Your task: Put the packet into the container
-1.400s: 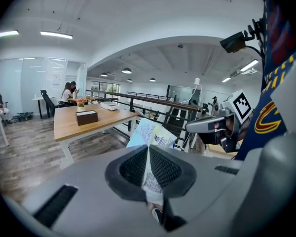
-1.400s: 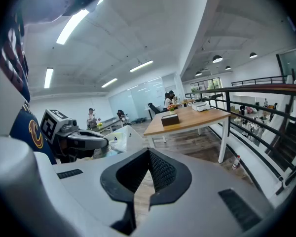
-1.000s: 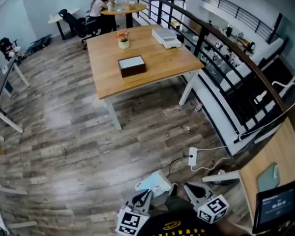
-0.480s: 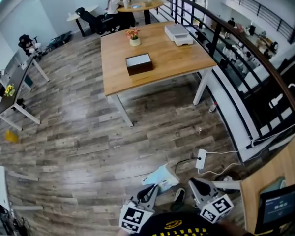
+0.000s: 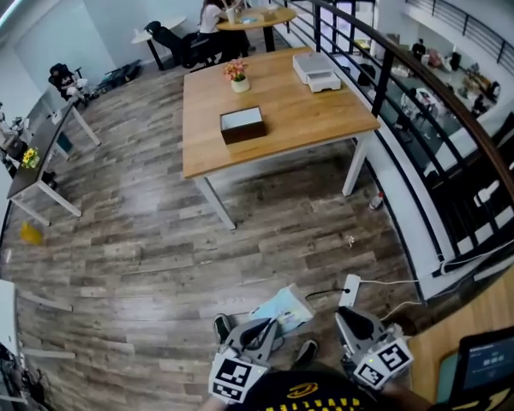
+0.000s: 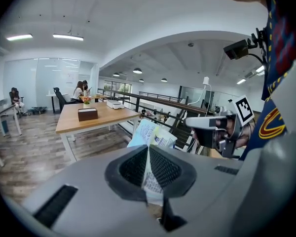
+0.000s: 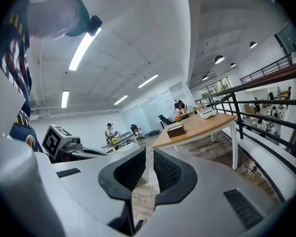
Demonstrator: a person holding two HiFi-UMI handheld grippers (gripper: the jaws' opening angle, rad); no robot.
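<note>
My left gripper is shut on a pale blue and white packet, held low over the floor at the bottom of the head view. In the left gripper view the packet sticks up from between the pressed pads. The container, a dark brown box with a white inside, stands on the wooden table far ahead; it also shows as a box and a box in the gripper views. My right gripper hangs beside the left one; its jaws are opening, with nothing between them in the right gripper view.
A flower pot and a white device also stand on the table. A black railing runs along the right. A power strip with cable lies on the wood floor. People sit at desks far back and left.
The head view has swung so the table sits a little further right. Both grippers stay low at the bottom edge, the packet still in the left one. Shoes have come into view.
</note>
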